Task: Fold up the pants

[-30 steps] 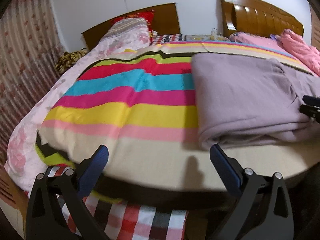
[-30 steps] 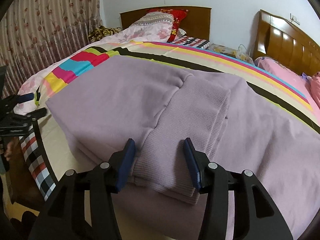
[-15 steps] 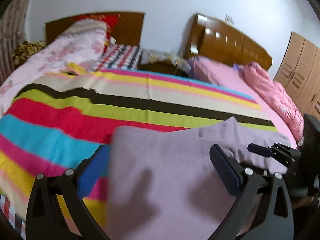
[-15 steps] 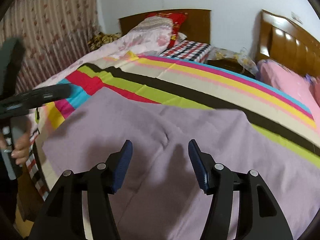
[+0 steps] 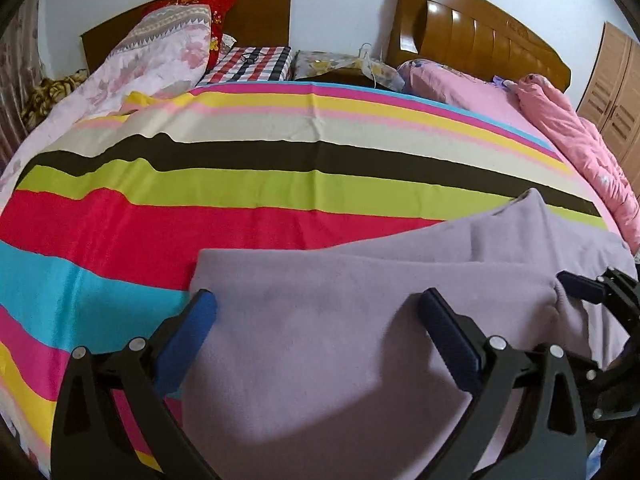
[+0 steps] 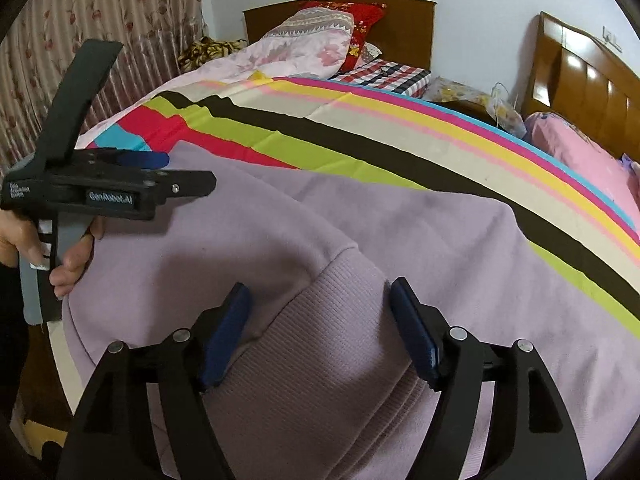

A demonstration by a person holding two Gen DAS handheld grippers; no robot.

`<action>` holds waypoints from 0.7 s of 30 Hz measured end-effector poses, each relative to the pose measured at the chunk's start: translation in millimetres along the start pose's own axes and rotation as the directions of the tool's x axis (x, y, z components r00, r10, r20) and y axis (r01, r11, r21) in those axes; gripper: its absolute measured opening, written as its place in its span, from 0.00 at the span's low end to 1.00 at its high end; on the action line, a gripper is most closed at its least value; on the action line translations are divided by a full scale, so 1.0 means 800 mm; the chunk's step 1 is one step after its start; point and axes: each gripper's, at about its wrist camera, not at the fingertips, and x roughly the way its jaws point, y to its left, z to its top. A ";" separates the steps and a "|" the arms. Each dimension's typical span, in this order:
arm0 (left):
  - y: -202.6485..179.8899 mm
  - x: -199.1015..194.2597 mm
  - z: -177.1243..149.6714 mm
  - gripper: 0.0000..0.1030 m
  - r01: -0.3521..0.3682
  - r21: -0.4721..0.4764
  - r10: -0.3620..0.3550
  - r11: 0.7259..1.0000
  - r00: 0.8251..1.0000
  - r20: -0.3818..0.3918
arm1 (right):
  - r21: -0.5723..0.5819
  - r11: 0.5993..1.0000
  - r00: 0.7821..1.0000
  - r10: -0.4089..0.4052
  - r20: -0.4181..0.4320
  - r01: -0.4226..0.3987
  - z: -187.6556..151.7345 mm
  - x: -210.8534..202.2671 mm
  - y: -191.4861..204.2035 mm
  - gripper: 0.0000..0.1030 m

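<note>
While the lilac pants [image 6: 360,248] lie folded at the bed's near edge on the striped sheet [image 5: 280,176], my right claw [image 6: 320,304] hangs spread wide over their ribbed waistband [image 6: 328,360], and my left claw [image 5: 316,312] gapes empty above their left corner.

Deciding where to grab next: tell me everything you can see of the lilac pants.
The lilac pants are soft, fleece-like fabric, folded in layers on the striped bedspread. A ribbed waistband lies between the open right gripper fingers; the open left gripper straddles their left edge. Neither visibly pinches them.
</note>
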 end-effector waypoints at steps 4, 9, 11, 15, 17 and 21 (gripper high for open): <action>-0.003 0.000 0.000 0.98 -0.020 0.001 0.020 1.000 1.000 -0.003 | -0.026 1.000 0.999 -0.004 0.046 0.005 -0.010 -0.043 0.024 0.75; -0.002 0.002 0.003 0.99 -0.032 -0.003 0.032 0.999 0.999 -0.003 | -0.062 0.998 1.000 -0.004 -0.002 0.004 -0.058 -0.026 0.038 0.85; -0.004 0.001 0.003 0.99 -0.035 -0.003 0.035 0.999 0.999 -0.003 | -0.041 0.999 1.000 0.011 -0.020 -0.012 -0.054 -0.028 0.033 0.85; -0.003 0.004 0.005 0.99 -0.043 0.000 0.043 0.999 0.999 -0.009 | -0.013 0.999 0.999 -0.034 0.009 0.034 -0.048 -0.054 0.033 0.85; -0.003 0.004 0.005 0.99 -0.042 -0.002 0.042 0.999 0.999 -0.008 | -0.024 1.000 1.000 -0.020 0.011 0.021 -0.056 -0.058 0.035 0.86; -0.004 0.005 0.005 0.99 -0.043 -0.004 0.043 0.999 0.999 -0.008 | 0.034 0.997 0.998 0.067 -0.021 -0.067 -0.076 -0.049 0.018 0.86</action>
